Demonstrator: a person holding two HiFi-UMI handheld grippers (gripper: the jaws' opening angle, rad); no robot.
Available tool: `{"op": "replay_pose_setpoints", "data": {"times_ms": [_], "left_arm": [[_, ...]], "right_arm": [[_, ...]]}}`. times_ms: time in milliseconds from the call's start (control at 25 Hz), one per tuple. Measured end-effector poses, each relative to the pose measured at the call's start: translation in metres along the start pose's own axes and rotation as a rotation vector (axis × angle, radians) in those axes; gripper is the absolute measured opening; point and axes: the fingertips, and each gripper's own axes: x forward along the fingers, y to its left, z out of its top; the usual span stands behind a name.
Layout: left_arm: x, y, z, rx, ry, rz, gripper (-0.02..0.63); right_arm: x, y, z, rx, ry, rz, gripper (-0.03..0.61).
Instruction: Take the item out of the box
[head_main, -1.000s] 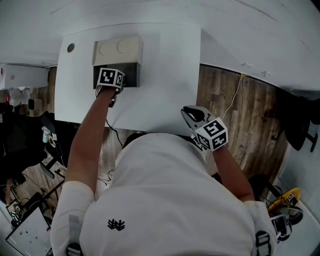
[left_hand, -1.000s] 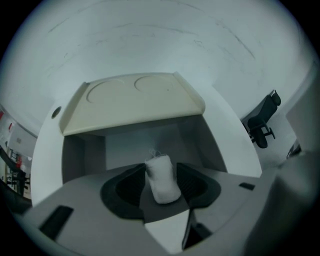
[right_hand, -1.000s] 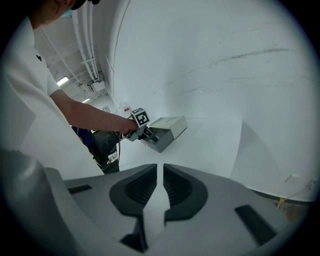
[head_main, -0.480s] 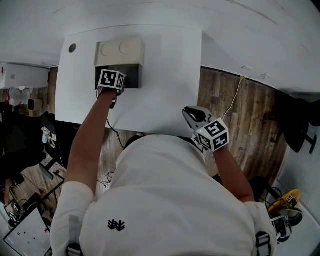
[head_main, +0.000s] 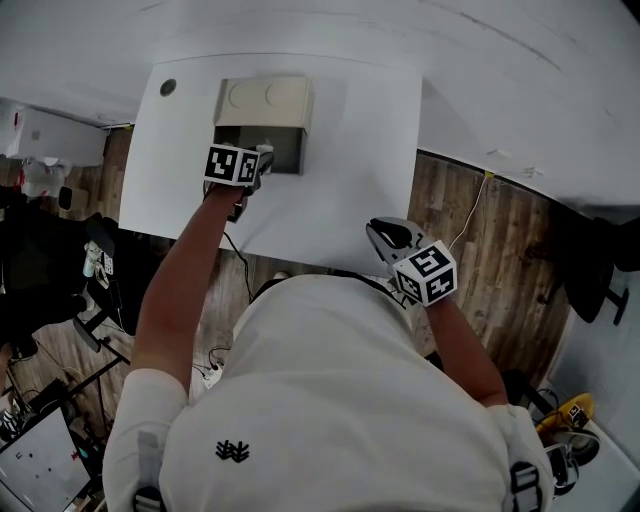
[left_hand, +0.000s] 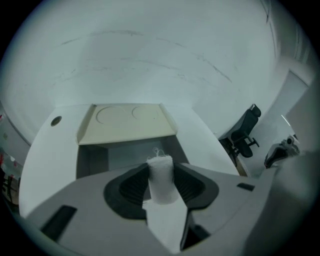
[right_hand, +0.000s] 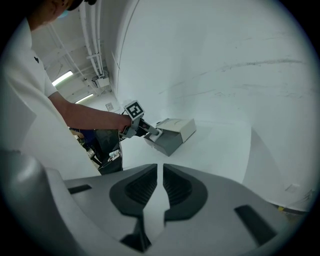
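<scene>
The left gripper has just closed its jaws, which now pinch the white roll at the mouth of the box by the tabletop's far edge. The lifting-out step seems under way; next, the roll likely needs carrying clear. The right gripper is empty, jaws pressed together.

No words or numbers are legible; only a small dark emblem marks the white shirt.

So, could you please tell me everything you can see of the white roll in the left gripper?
The roll is a small white cylinder, seemingly of cloth or gauze, with loose threads at its top. It stands upright between the left gripper's jaws, which have just been closing and press on both its sides. It hangs in front of the open grey box; its lower end is hidden.
</scene>
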Motion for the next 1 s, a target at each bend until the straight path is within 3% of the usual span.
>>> {"op": "replay_pose_setpoints", "data": {"times_ms": [520,1000], "left_arm": [[-0.097,-0.018,-0.020,-0.001,-0.224,-0.108,0.166],[-0.209,-0.047,-0.074,0.030,-0.441,-0.255,0.166]], "right_arm": [[0.032,0.060,0.012,-0.071,0.005,0.041,0.032],[0.054,0.116,0.019,-0.094,-0.009,0.019,0.023]]}}
